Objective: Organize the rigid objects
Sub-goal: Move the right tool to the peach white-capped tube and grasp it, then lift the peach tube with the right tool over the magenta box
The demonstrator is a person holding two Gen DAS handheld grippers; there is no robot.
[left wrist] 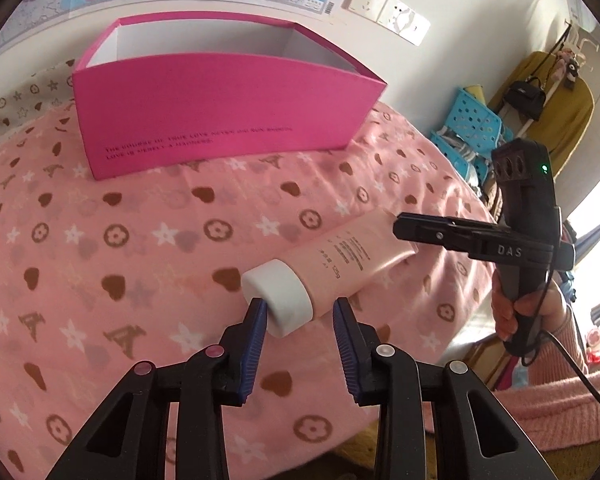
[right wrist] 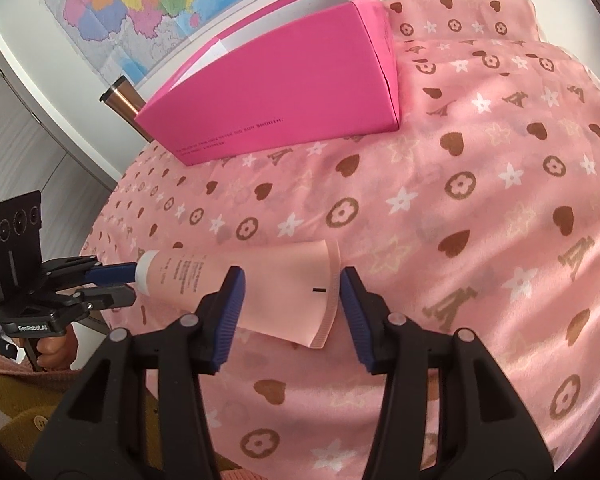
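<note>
So far we have our left claw clamped on the white cap of the pale pink plastic tube lying on the bed, our right claw loosely open around its crimped tail, and the open magenta cardboard box beyond looks empty.

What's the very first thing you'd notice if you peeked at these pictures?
The bright pink box jumps out first, standing open-topped at the far end of the pink blanket with its hearts and stars. Nearer lies a pale pink tube: the left gripper pinches its white cap, and the right gripper straddles its flat crimped end. A colourful map hangs behind.
</note>
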